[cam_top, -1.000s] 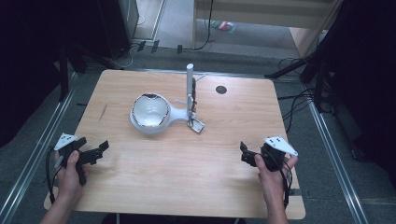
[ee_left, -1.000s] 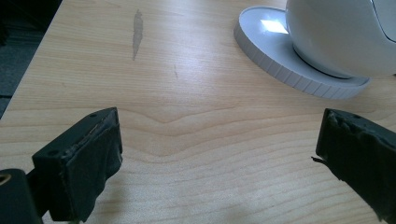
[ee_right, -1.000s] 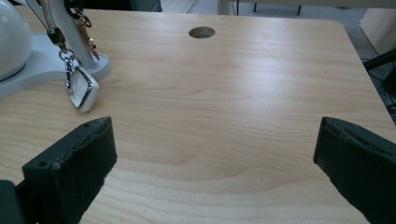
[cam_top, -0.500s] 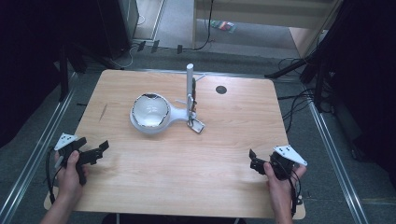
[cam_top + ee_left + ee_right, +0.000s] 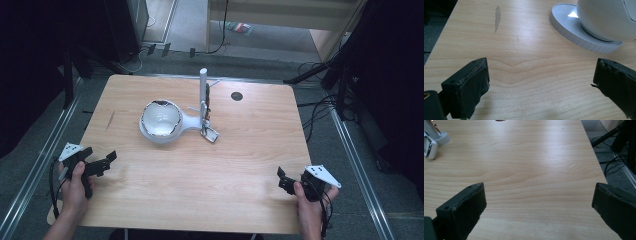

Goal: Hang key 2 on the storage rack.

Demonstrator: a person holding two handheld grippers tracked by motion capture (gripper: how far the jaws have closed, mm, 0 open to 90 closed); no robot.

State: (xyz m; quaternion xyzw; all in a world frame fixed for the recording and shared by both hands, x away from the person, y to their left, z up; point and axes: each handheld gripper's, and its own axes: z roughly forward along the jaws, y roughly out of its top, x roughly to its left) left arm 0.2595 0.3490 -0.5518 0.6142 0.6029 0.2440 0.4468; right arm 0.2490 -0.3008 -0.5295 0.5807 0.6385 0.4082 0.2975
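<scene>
the left gripper (image 5: 102,163) is held over the table's (image 5: 240,150) near left edge, jaws spread wide and grasping nothing. the right gripper (image 5: 284,181) is held at the near right edge, likewise released and empty. the white mixer (image 5: 161,121) is seen farther off, mid-table, well apart from both.

In the left gripper view the white bowl (image 5: 606,20) runs off the top and right edges, while the small metal piece (image 5: 210,134) by its stand is too small to identify.
</scene>
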